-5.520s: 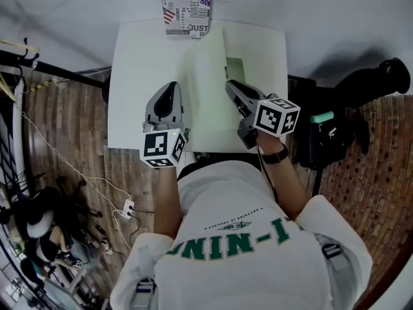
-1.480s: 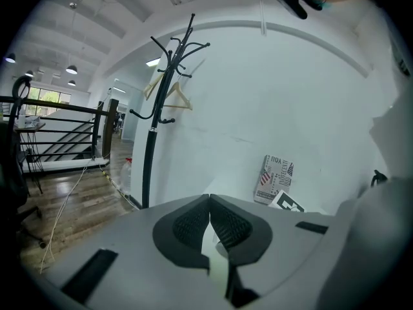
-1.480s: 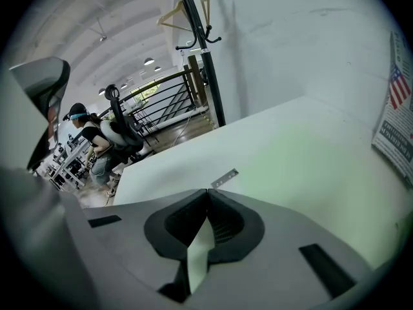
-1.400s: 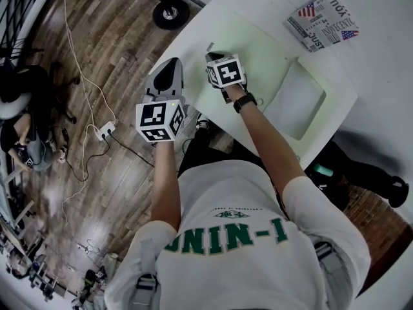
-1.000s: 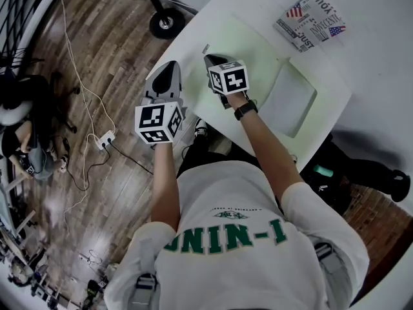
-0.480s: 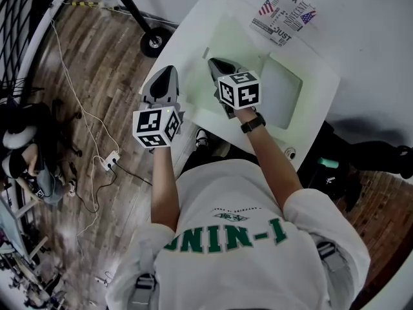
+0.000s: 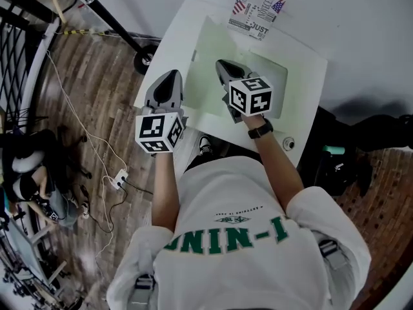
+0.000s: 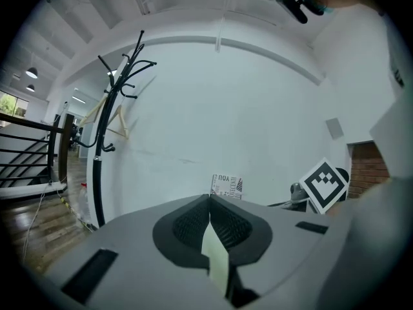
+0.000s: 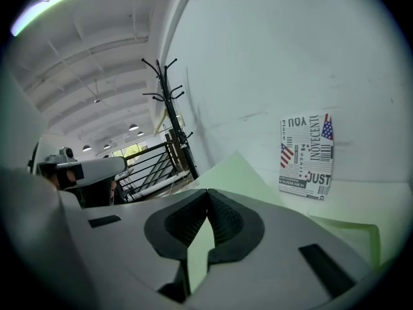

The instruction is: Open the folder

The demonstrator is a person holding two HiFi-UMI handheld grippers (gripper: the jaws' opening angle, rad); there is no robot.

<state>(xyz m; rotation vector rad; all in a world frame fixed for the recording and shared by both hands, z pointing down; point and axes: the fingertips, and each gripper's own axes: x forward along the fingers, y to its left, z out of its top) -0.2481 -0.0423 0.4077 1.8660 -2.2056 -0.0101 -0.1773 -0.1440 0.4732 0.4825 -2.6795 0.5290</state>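
The pale green folder [image 7: 208, 50] lies opened flat on the white table [image 7: 308, 63], its inner pocket [image 7: 279, 89] to the right. In the right gripper view the folder [image 9: 242, 173] shows as a green sheet beyond the jaws. My right gripper [image 7: 223, 64] hovers over the folder's left leaf, shut [image 9: 208, 191], with nothing seen held. My left gripper [image 7: 169, 77] hangs at the table's left edge, beside the folder and apart from it. Its jaw tips [image 8: 210, 197] meet, with nothing seen gripped.
A printed magazine [image 7: 258, 8] lies at the table's far edge, against the white wall. A black coat stand [image 8: 106, 141] rises left of the table, its base [image 7: 143, 60] on the wooden floor. A power strip with cables [image 7: 117, 181] lies lower left, dark bags [image 7: 342, 163] to the right.
Several seconds ago the cover stood upright between the grippers; now it lies flat. Over the last second both grippers rose off the table, the right one lifting from the left leaf.
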